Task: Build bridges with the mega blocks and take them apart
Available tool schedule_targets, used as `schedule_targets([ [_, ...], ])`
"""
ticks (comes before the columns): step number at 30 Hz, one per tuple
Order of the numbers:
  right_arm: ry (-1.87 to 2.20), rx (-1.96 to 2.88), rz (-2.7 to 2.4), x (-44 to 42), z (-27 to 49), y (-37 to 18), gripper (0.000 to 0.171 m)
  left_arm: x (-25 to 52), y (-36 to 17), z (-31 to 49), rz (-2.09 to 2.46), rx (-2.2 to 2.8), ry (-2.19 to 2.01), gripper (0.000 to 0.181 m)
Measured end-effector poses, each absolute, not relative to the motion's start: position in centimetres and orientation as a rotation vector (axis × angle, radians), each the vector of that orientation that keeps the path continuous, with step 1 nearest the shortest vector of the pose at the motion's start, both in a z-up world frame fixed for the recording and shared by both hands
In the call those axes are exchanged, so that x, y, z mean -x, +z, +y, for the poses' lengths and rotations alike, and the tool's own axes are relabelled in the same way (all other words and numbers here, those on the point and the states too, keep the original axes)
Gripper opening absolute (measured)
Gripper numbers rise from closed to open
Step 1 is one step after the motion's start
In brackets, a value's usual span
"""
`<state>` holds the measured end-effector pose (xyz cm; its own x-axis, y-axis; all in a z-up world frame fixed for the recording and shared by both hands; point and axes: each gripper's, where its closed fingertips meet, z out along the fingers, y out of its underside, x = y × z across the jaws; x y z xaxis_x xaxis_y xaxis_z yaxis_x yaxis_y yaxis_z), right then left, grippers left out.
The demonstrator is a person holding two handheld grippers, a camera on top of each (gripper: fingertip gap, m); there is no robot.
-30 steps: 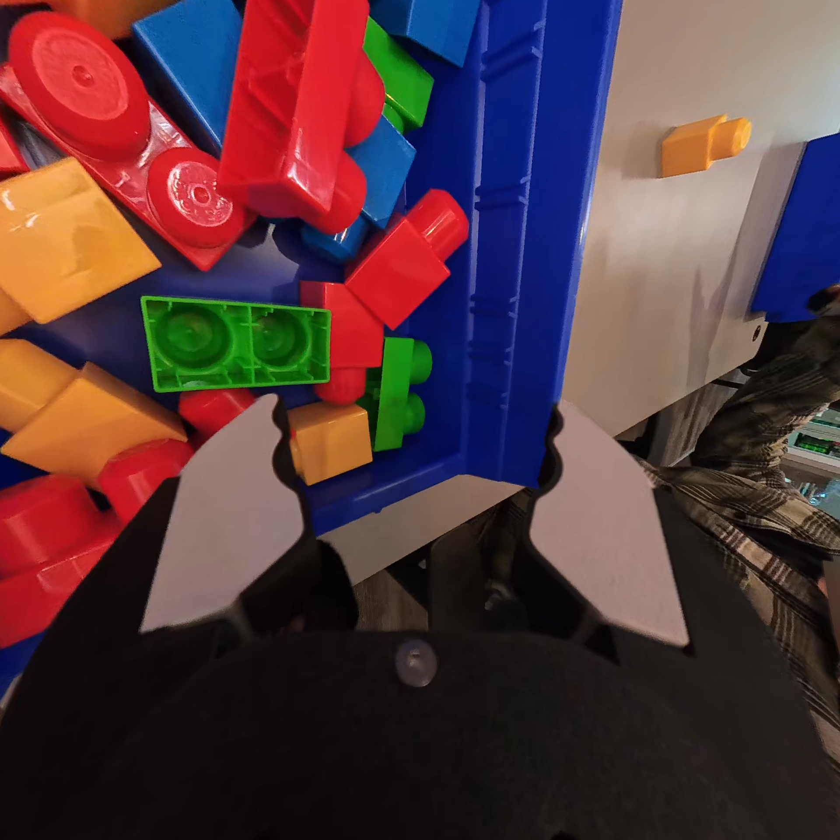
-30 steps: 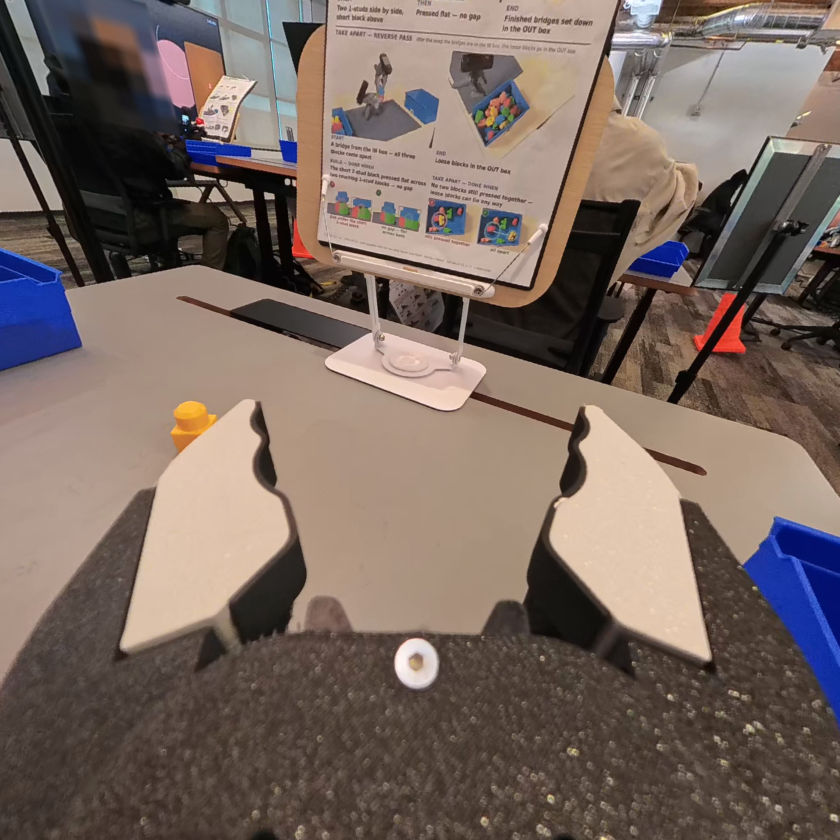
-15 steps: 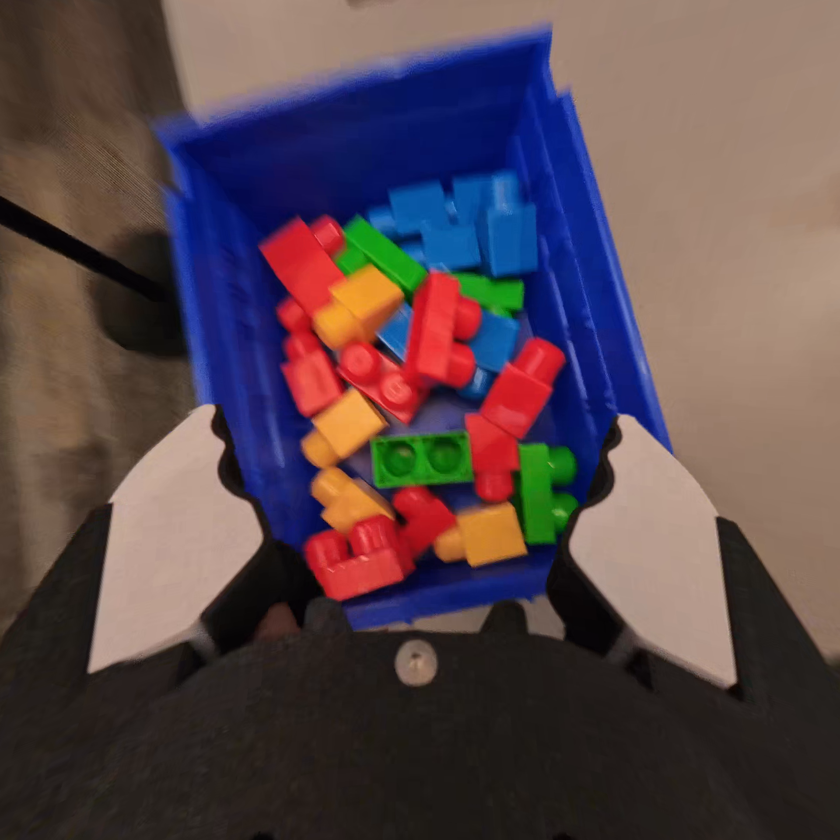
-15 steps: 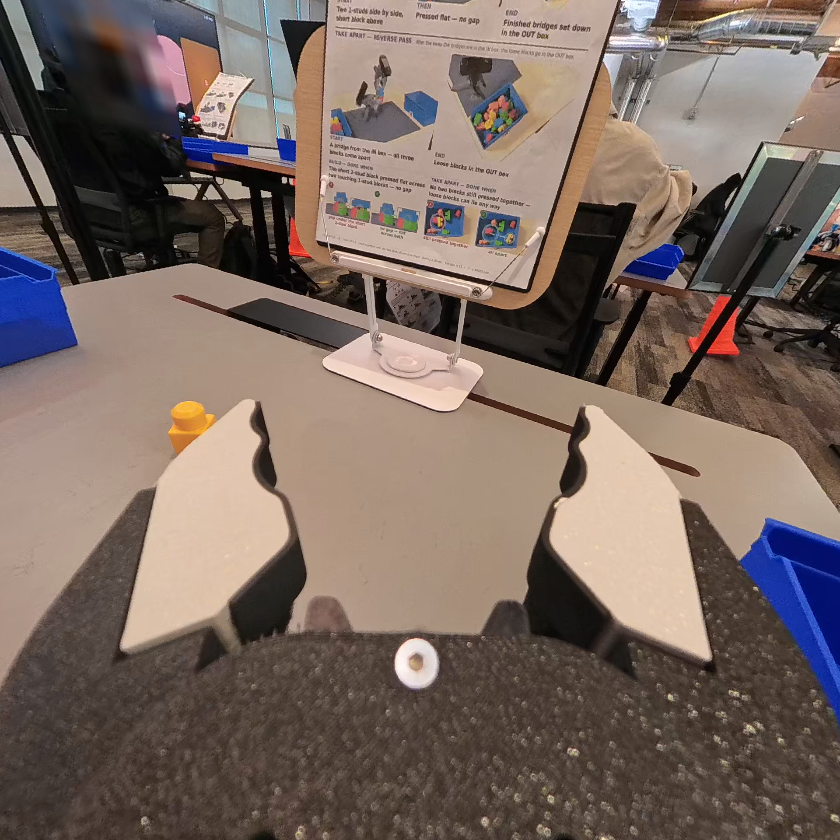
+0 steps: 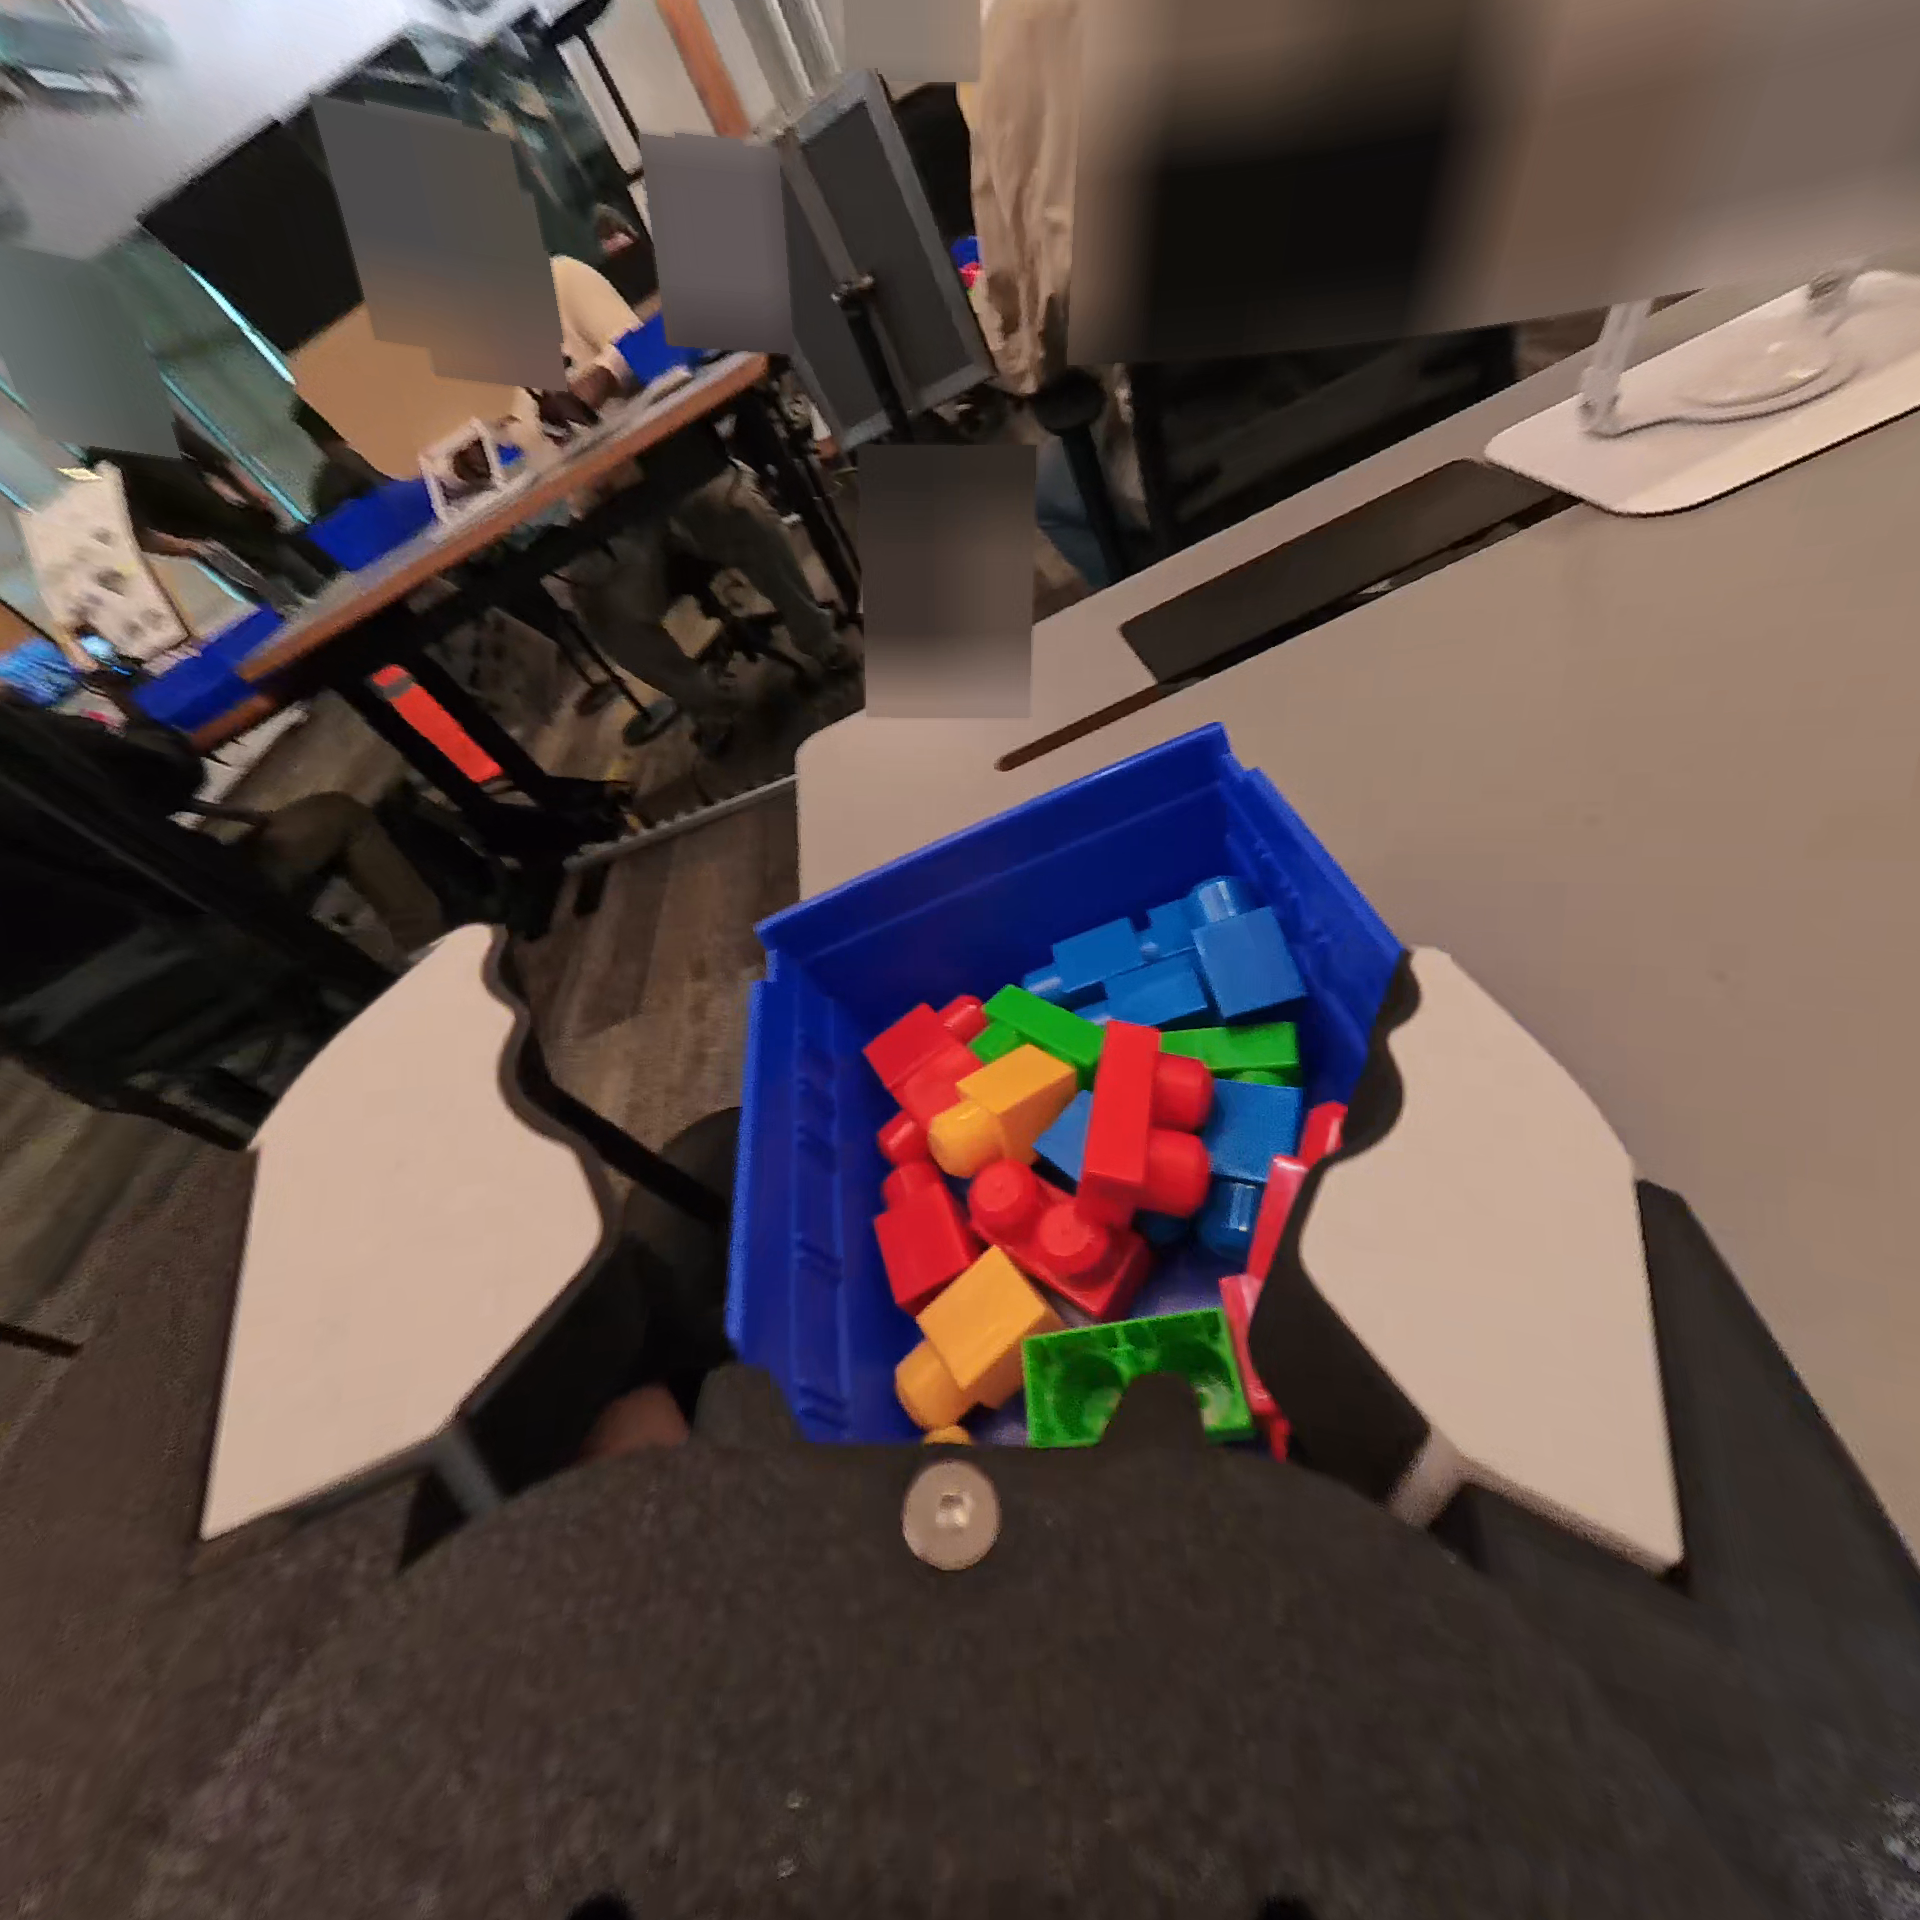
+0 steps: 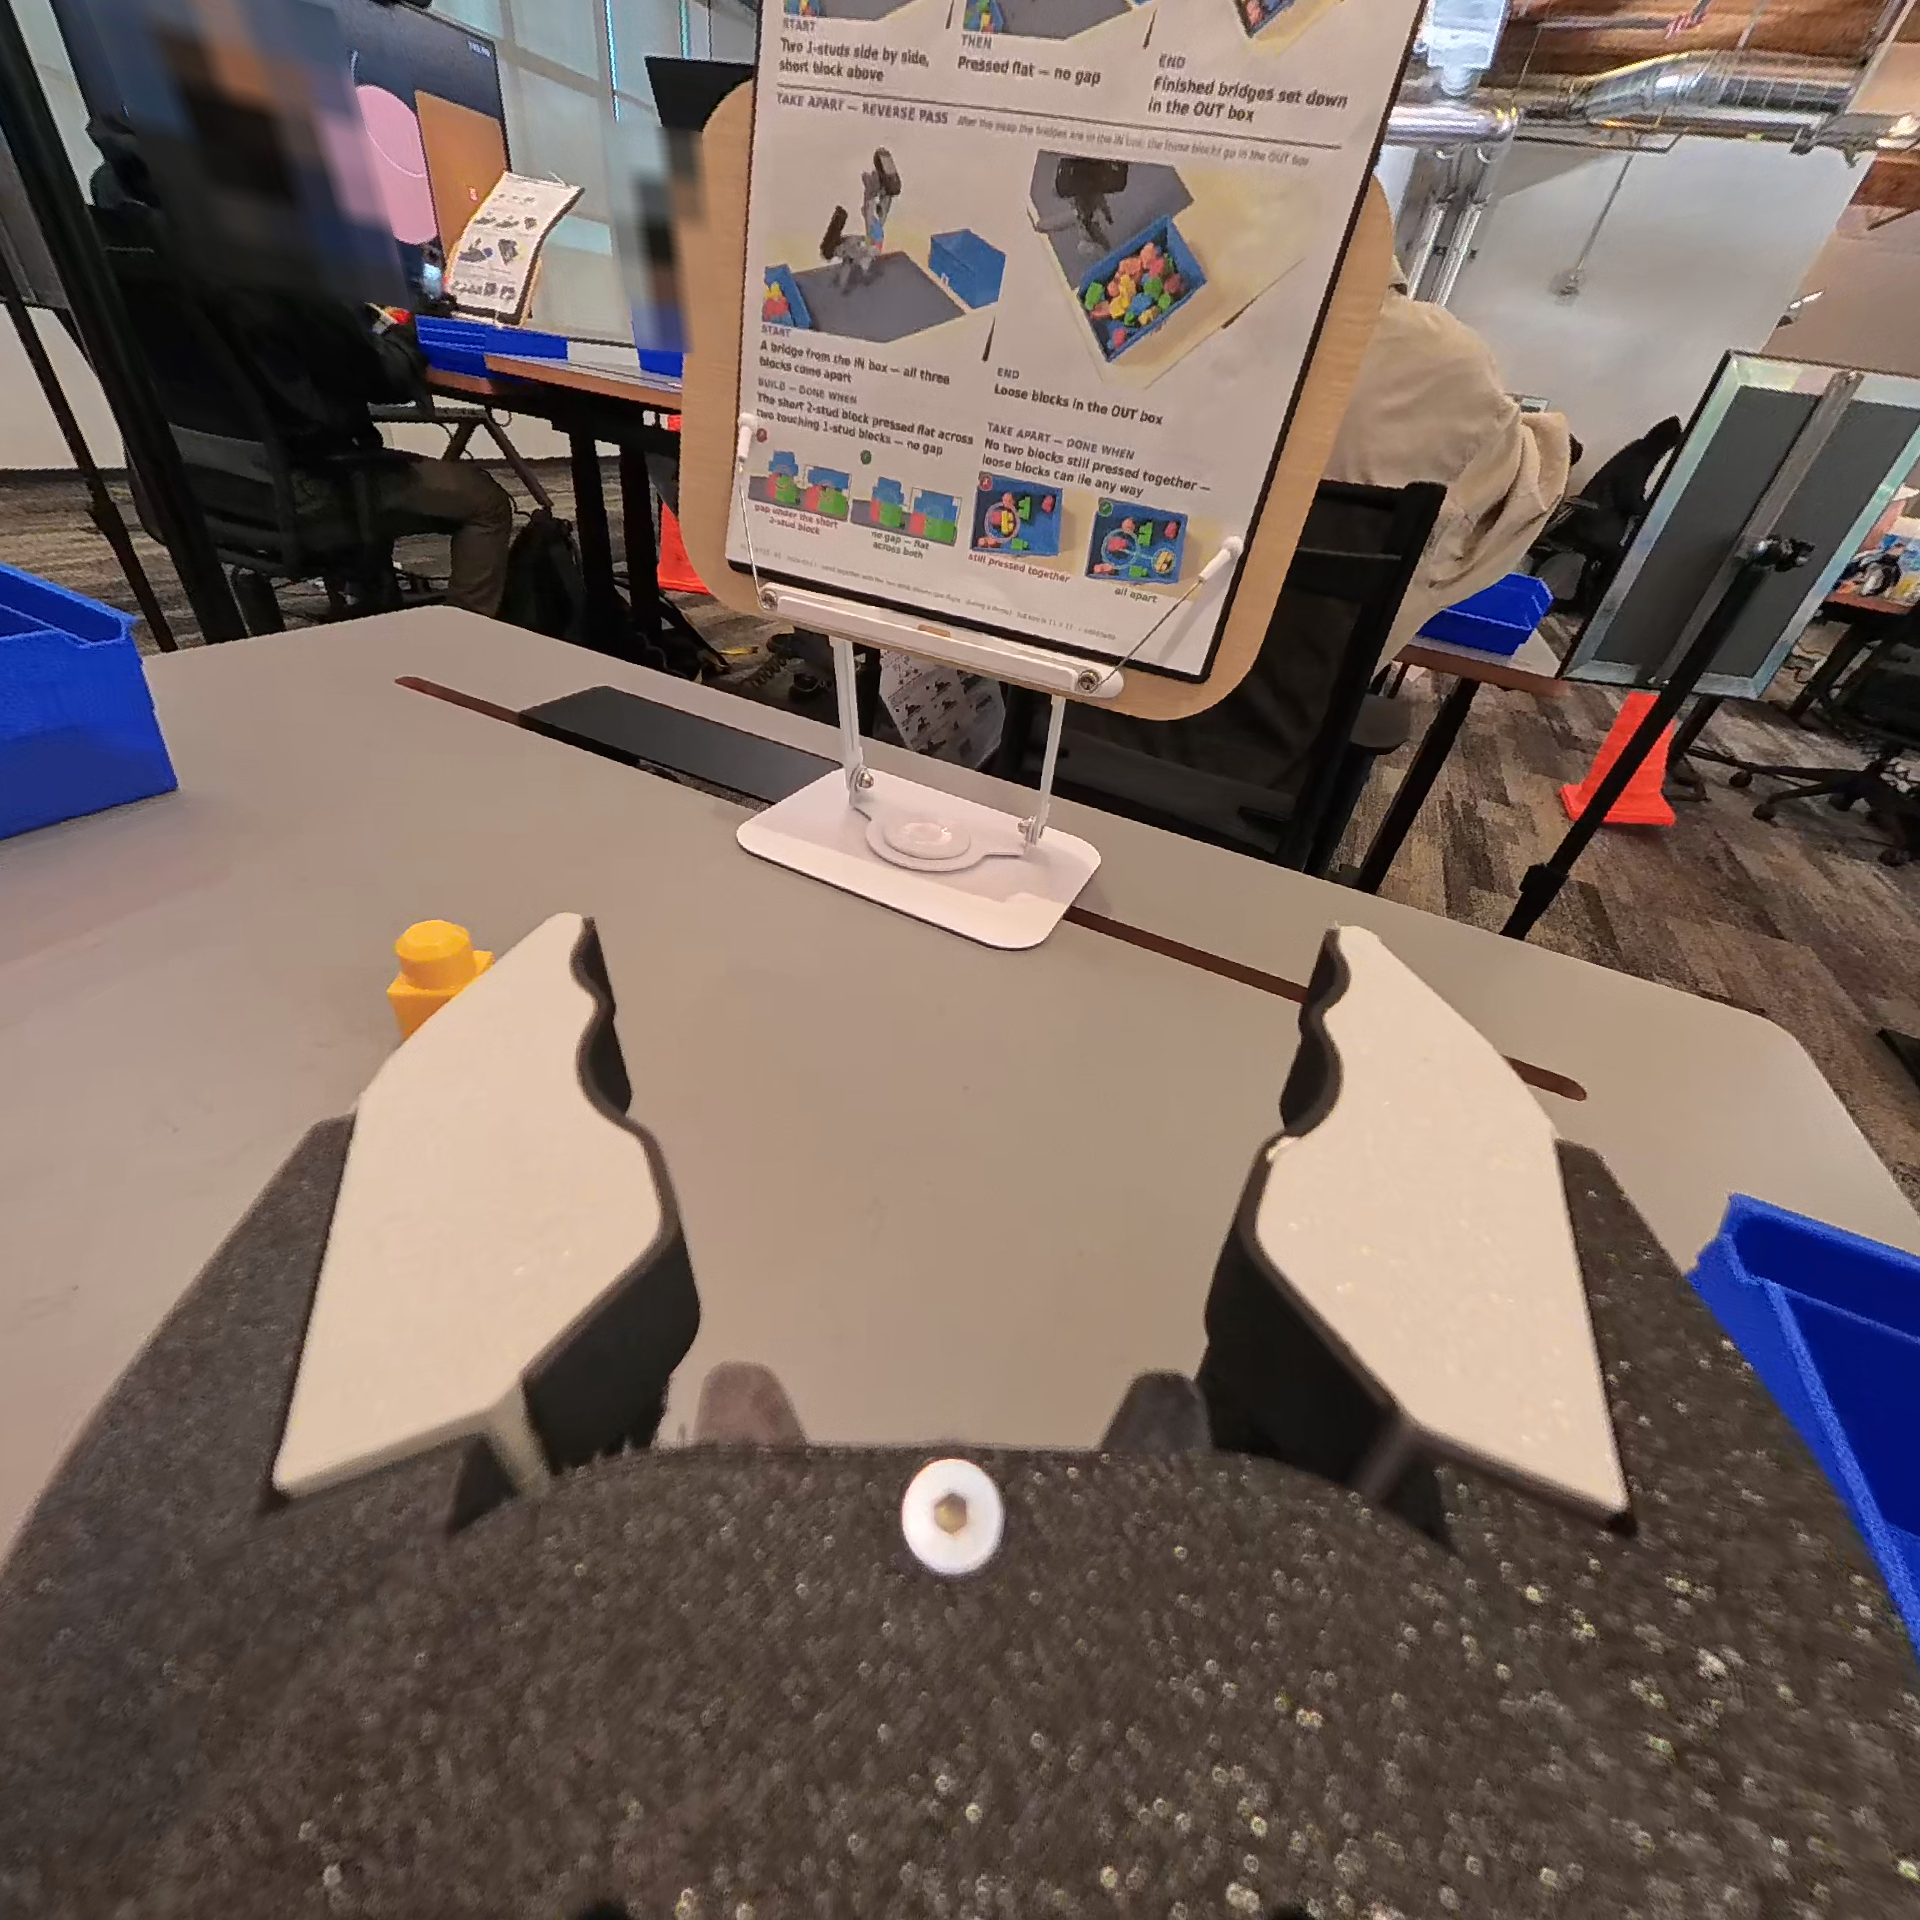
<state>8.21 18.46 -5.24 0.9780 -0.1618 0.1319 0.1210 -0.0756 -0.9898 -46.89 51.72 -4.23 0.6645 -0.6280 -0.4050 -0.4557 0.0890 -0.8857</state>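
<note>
In the left wrist view a blue bin (image 5: 800, 1132) sits at the corner of the grey table (image 5: 1621, 831). It holds several loose red, orange, green and blue blocks, among them an upturned green two-stud block (image 5: 1101, 1382). My left gripper (image 5: 951, 997) is open and empty above the bin's near end. In the right wrist view my right gripper (image 6: 951, 971) is open and empty above the table (image 6: 935, 1143). A single orange one-stud block (image 6: 431, 971) stands upright on the table just left of the left finger.
An instruction board on a white stand (image 6: 920, 857) is at the table's far side. The blue bin shows at the far left (image 6: 62, 717), and another blue bin (image 6: 1829, 1361) at the right edge. People sit at other tables behind.
My left gripper has pulled up and back from close over the blocks and tilted up, so the whole bin and the room now show. My right gripper has barely moved.
</note>
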Motion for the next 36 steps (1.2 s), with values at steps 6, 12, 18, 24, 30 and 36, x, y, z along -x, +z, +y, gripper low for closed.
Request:
schedule_targets([
  [6, -0.240, 1.630, 0.027, -8.2, 18.4, -5.2, 0.123, 46.8, -5.0, 52.0, 0.851, 1.643, -0.262, 0.131],
  [12, -0.242, 1.632, 0.029, -8.3, 18.5, -5.2, 0.123, 46.4, -5.1, 52.1, 0.869, 1.666, -0.300, 0.120],
  [18, -0.241, 1.636, 0.028, -8.3, 18.6, -5.3, 0.123, 46.6, -6.1, 52.8, 0.885, 1.732, -0.286, 0.120],
  [24, -0.247, 1.639, 0.030, -8.5, 18.5, -5.3, 0.123, 46.3, -7.2, 53.3, 0.928, 1.790, -0.275, 0.115],
  [30, -0.251, 1.640, 0.030, -8.6, 18.4, -5.2, 0.123, 46.7, -8.0, 54.0, 0.957, 1.848, -0.253, 0.112],
  [36, -0.247, 1.642, 0.033, -8.7, 18.5, -5.4, 0.123, 48.3, -8.9, 53.8, 1.006, 1.925, -0.225, 0.109],
])
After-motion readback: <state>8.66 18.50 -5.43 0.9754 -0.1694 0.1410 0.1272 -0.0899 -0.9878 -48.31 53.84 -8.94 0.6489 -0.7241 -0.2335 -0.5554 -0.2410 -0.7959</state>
